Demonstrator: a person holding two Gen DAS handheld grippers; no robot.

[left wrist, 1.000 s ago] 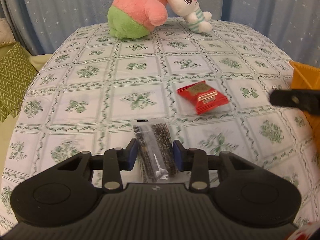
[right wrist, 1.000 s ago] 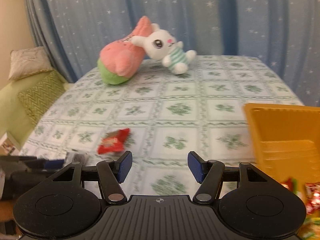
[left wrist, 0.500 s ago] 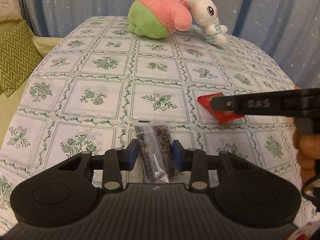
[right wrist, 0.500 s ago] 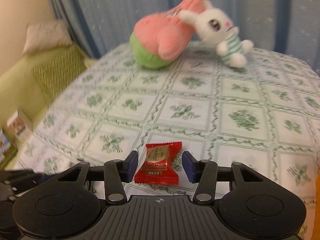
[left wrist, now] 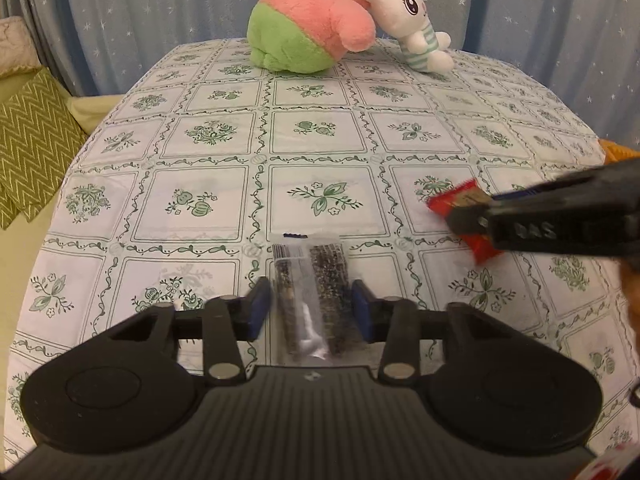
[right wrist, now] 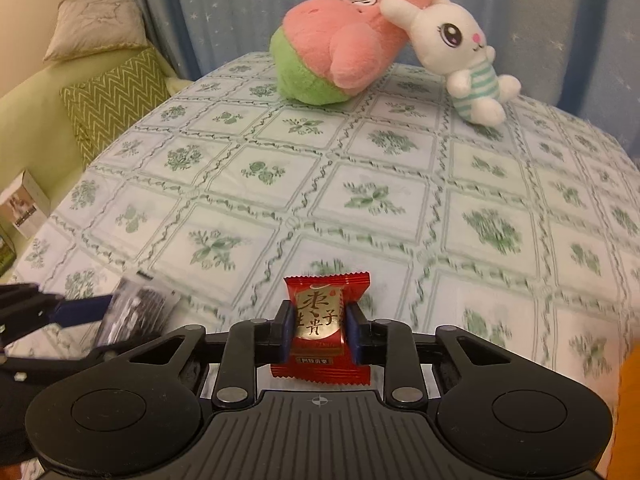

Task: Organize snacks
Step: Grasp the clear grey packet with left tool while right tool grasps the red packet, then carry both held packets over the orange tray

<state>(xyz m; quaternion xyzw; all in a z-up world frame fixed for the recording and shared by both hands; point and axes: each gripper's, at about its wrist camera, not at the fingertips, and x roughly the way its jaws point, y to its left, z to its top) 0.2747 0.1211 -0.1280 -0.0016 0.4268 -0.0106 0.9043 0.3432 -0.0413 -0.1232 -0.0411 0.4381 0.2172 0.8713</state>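
Note:
A clear packet of dark seeded snack sticks point(left wrist: 310, 292) lies on the floral tablecloth point(left wrist: 320, 140) between the blue pads of my left gripper point(left wrist: 309, 310). The jaws stand apart with small gaps to the packet. My right gripper point(right wrist: 318, 330) is shut on a red candy packet with a gold label point(right wrist: 320, 324), just above the cloth. In the left wrist view the red packet point(left wrist: 460, 200) shows at the right, partly covered by the right gripper. In the right wrist view the clear packet point(right wrist: 136, 312) and the left gripper's fingers point(right wrist: 82, 312) show at the lower left.
A pink-and-green plush point(left wrist: 312, 32) and a white bunny plush point(left wrist: 416, 28) lie at the table's far edge. An orange container point(right wrist: 628, 412) stands at the right. A sofa with a green zigzag cushion point(left wrist: 28, 140) is to the left. Blue star curtains hang behind.
My right gripper has closed on the red candy packet, which lay between its open pads before. My left gripper stays around the clear packet, jaws still apart.

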